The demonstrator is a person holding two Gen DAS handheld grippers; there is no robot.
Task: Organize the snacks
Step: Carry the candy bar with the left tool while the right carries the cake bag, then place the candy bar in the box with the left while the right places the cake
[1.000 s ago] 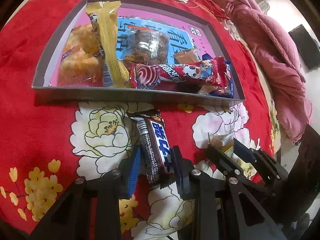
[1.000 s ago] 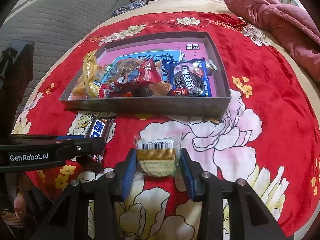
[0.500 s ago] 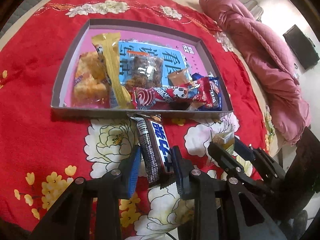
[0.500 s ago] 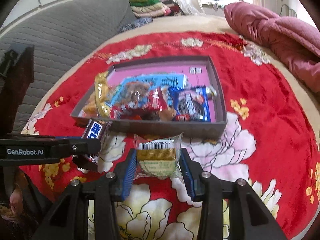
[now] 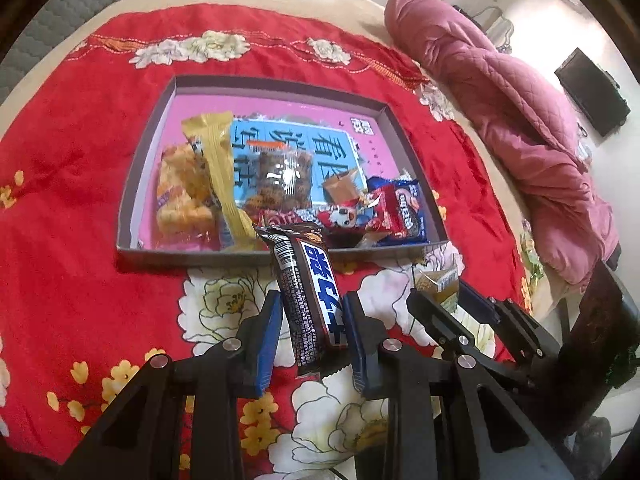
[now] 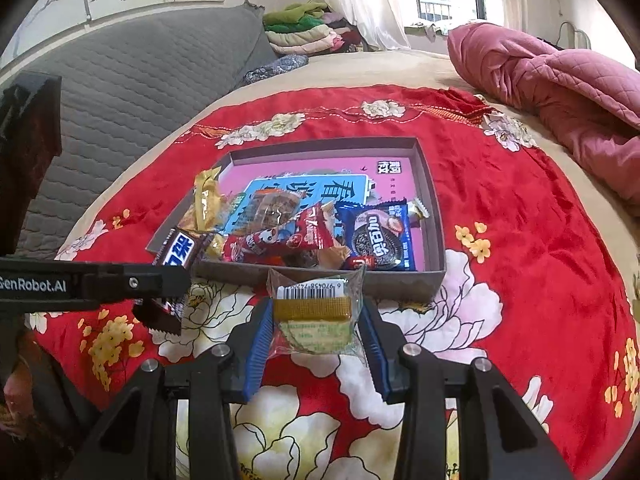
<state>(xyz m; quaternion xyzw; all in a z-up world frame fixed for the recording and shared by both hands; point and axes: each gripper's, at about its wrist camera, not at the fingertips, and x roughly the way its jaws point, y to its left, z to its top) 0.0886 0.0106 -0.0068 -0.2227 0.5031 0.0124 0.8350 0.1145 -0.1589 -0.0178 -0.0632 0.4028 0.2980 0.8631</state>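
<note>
My left gripper is shut on a dark chocolate bar with a blue label, held above the red flowered cloth just before the near wall of the grey box. The bar also shows in the right wrist view. My right gripper is shut on a clear packet with a gold band and barcode, held at the box's near wall. The box has a pink floor and holds several snacks, among them a blue cookie pack and a yellow wrapper.
The red flowered cloth covers a round bed. A pink quilt lies at the right. A grey padded backrest stands at the left, with folded clothes behind it.
Both grippers have risen with their snacks, so the box looks smaller and farther. The chocolate bar's tip now overlaps the box's near wall.
</note>
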